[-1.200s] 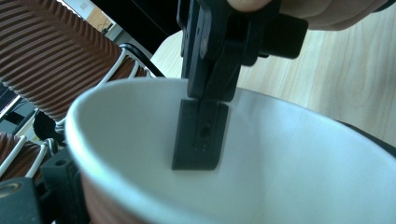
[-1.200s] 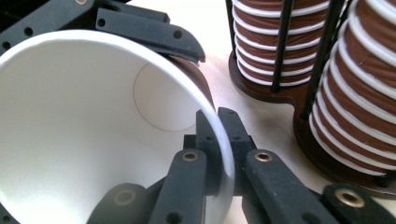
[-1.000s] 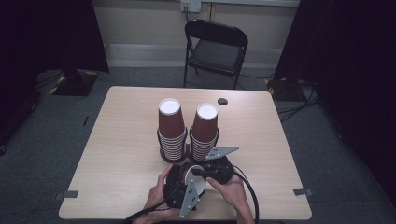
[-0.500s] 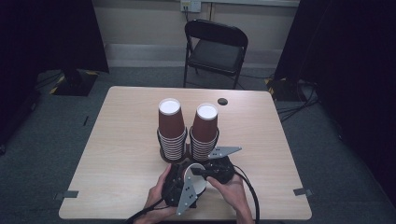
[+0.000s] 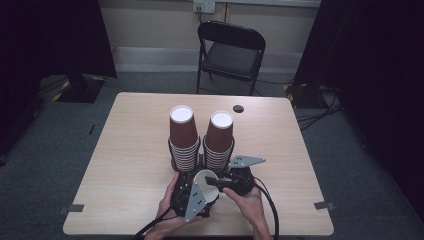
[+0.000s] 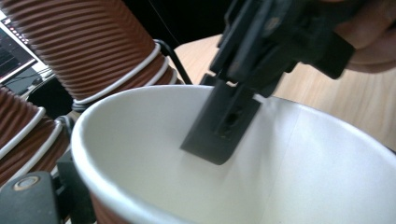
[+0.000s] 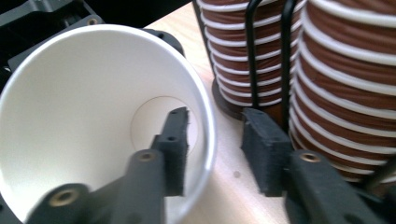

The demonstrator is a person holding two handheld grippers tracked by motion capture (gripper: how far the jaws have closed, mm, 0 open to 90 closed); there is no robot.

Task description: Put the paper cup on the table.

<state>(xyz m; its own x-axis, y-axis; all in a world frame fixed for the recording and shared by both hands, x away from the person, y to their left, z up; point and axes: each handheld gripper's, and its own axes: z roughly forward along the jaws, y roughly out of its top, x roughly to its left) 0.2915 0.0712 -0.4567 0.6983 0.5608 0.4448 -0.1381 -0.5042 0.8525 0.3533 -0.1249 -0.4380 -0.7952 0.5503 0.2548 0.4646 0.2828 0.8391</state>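
The loose cup (image 7: 93,126) at centre frame is plain white inside and ribbed brown outside. Both cup stacks (image 5: 201,137) are brown with white rims. The table (image 5: 125,150) is pale wood grain; the chair (image 5: 231,55) is black.

Right gripper (image 7: 212,149) jaws: have just been opening; they now stand apart astride the wall of the paper cup (image 7: 84,93), one jaw inside the cup, the other outside beside the cup stacks (image 7: 327,70), pads off the rim.
Left gripper (image 5: 192,197) jaws: closed a little further than a second ago; the cup sits in them, tipped on its side near the table's (image 5: 125,150) near edge.
Cup mouth: seen from above, slightly more turned toward the right gripper than before.
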